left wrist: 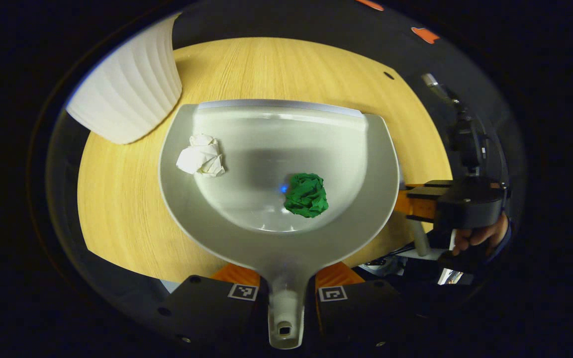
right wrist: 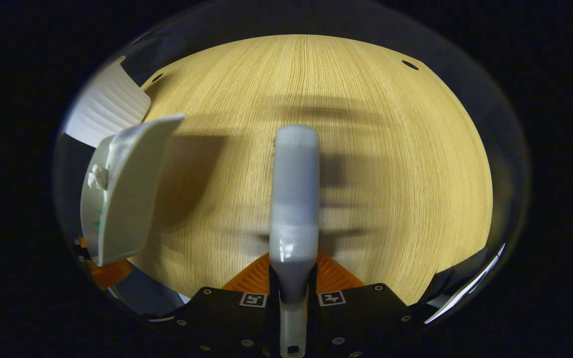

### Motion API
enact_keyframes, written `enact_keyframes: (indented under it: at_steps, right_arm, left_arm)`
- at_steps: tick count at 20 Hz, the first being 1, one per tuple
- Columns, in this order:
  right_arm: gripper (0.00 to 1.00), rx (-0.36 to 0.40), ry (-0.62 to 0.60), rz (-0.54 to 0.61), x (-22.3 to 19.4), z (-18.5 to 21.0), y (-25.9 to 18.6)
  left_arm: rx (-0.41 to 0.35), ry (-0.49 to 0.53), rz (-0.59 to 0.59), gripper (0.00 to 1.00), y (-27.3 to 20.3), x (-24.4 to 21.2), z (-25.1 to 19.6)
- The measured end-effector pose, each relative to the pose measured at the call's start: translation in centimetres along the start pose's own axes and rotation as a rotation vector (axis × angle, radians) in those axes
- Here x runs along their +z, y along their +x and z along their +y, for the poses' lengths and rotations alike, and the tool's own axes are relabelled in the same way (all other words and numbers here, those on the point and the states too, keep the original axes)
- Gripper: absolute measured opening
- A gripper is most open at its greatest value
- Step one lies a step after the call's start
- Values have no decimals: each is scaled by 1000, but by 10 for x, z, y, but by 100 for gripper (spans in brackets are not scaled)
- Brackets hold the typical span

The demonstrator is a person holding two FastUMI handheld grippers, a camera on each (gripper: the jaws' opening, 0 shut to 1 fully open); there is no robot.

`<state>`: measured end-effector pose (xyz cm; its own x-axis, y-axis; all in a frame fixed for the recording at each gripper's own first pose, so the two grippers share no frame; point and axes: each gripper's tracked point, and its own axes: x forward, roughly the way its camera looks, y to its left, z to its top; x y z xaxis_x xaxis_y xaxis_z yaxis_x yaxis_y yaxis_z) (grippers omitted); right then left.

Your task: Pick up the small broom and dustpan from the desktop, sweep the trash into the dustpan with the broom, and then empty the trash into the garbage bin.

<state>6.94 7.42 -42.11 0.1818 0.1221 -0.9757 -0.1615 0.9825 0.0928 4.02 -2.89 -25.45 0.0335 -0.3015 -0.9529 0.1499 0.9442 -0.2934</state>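
A: Left gripper (left wrist: 286, 293) is level and pointing across the round pale wooden worktop (left wrist: 117, 209), both fingers clamped on the handle of the pale grey plastic dustpan (left wrist: 366, 199), which is held flat with its straight lip toward the far edge.

B: And the pan's loaded: a crumpled white paper ball (left wrist: 201, 155) sits by its left wall, a crumpled green paper ball (left wrist: 307, 195) lies deeper in the bowl, right of centre. The two are well apart.

A: Right gripper (right wrist: 294, 291) now: fingers pressed on the neck of the small pale grey broom (right wrist: 294, 199), its long head sticking straight out over the worktop and throwing a blurred shadow on the wood.

B: From the left gripper view that right gripper sits off the worktop's right edge, a hand (left wrist: 480, 236) wrapped round its body.

A: In the right gripper view the dustpan shows edge-on at the left, lifted clear of the wood, shadow beneath it.

B: The white ribbed garbage bin (left wrist: 127, 84) stands at the worktop's far left edge, just beside the pan's left corner. Dark booth all around.
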Motion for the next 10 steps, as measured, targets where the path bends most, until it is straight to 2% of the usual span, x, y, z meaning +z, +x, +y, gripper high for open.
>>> enact_keyframes:
  at_steps: [5, 7, 10]
  right_arm:
    - [23, 8, -20, -4, -25, 0, 63]
    - [26, 10, -18, -11, -17, 0, 31]
    - [34, -3, -29, -40, -13, 0, 27]
  left_arm:
    - [16, 93, -67, 30, 7, -2, 12]
    - [27, 113, -87, 30, 4, 0, 17]
    - [52, 96, -130, 30, 7, 7, 20]
